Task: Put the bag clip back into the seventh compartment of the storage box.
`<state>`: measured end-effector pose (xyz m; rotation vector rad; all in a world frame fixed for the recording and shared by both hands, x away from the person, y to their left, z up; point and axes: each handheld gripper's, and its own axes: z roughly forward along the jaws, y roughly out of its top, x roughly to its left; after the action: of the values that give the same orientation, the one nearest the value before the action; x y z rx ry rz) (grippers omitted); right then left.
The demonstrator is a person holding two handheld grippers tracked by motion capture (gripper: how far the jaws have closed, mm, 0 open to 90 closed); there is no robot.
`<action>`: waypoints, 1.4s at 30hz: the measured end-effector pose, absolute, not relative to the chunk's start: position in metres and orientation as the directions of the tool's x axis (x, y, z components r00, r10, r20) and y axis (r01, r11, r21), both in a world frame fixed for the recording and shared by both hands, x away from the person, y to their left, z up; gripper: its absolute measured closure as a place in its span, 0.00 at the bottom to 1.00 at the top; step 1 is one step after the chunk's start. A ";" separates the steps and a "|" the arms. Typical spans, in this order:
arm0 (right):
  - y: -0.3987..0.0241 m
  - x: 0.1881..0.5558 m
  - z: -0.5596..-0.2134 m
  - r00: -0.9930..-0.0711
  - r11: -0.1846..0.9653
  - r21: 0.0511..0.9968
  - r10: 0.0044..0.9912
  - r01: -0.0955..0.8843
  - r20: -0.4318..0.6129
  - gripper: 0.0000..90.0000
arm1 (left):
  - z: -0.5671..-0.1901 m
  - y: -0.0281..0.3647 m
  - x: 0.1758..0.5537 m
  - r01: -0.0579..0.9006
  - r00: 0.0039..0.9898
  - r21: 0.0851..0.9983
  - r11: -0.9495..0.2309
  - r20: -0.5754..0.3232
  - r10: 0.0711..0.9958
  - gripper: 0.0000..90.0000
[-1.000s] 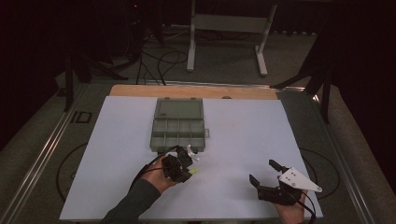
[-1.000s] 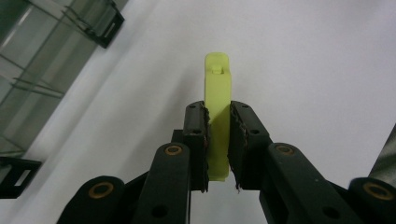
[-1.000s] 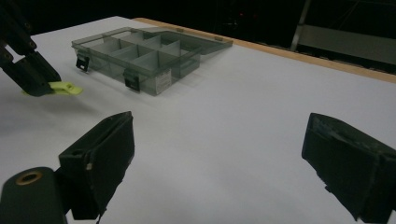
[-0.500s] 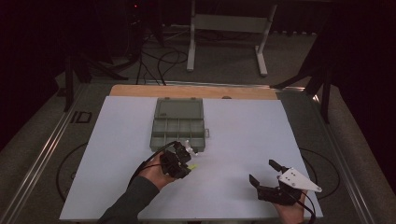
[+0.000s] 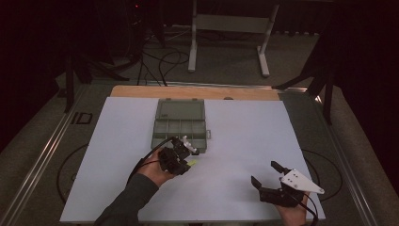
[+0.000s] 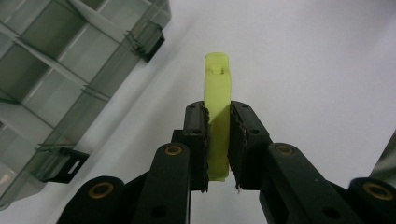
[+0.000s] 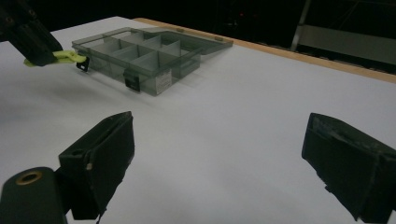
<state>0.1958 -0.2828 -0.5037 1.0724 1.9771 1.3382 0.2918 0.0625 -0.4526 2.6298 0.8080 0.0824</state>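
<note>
organizer box (image 5: 181,123) on table (image 5: 244,141), clip (image 5: 193,163) just before it.

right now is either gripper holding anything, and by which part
The left gripper is shut on a small yellow-green plastic piece, clamped across its lower half, with the notched upper end sticking out past the pads. The right gripper is open and holds nothing.

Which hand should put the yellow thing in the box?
Left. The left gripper is already shut on the yellow piece, right beside the open box. The right gripper is open, holds nothing and sits farther away.
</note>
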 end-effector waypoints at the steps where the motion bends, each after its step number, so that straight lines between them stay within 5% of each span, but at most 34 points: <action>1: -0.283 0.196 -0.504 -0.552 0.199 0.926 0.833 0.322 0.013 0.10 | -0.451 0.064 0.294 0.535 0.827 0.380 -0.754 -0.055 0.559 0.87; 42: -0.282 0.196 -0.504 -0.551 0.200 0.924 0.834 0.326 0.014 0.10 | -0.436 0.083 0.329 0.637 0.745 0.390 -0.666 -0.087 0.661 0.87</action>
<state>0.1957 -0.2823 -0.5040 1.0769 1.9792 1.3347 0.3286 0.0825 -0.4356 2.5474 0.9938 0.0862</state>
